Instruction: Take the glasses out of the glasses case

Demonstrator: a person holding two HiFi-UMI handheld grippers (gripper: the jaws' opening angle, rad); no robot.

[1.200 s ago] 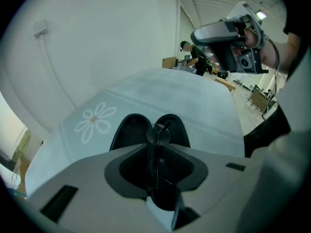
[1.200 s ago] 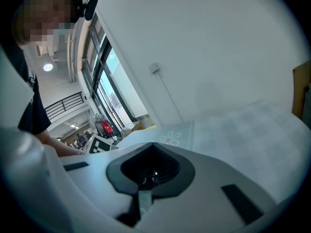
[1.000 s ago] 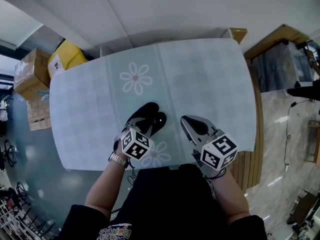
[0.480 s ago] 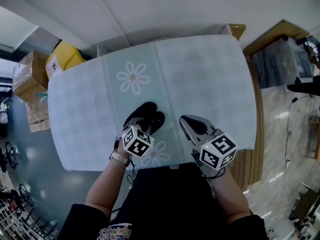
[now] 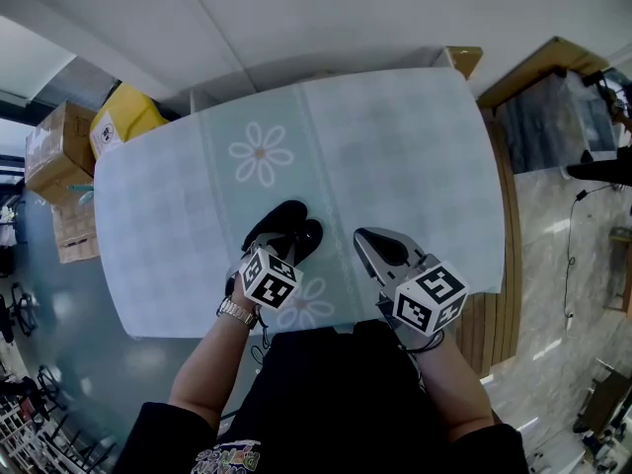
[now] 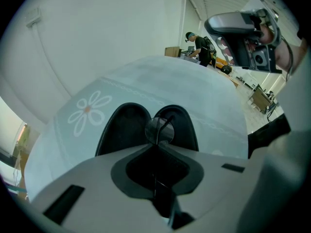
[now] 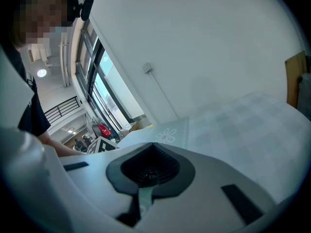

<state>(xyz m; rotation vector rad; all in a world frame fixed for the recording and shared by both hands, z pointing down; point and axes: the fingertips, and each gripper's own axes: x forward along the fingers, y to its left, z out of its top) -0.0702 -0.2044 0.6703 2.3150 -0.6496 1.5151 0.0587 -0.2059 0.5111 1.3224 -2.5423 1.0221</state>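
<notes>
Two hand-held grippers work at the near edge of a tabletop (image 5: 395,146) covered in a pale cloth printed with daisies (image 5: 259,154). An open black glasses case (image 5: 291,227) lies left of centre, close to that edge.

The left gripper (image 5: 284,252) sits right at the case. Its own view shows its jaws drawn together on a thin dark part of the glasses (image 6: 159,129). One round lens stands just past the jaw tips, above the seam between the two case halves. Those halves lie side by side and each stretches away from the jaws toward the far edge, so the glasses lie straight ahead of the left gripper (image 6: 156,143) and directly over the case. Whether the frame has cleared the lining cannot be told, and the head view does not show the glasses at all.

The right gripper (image 5: 367,241) hangs just beside the case on its right, also near the near edge and apart from it. Its jaws are closed with nothing between them, and its view looks out over bare cloth toward a wall.

Judged from this, the lift-out is under way on the left side alone. The coming move appears to be a pull up and back along the line of the jaws, away from the case. The thin frame could twist in so narrow a hold.
</notes>
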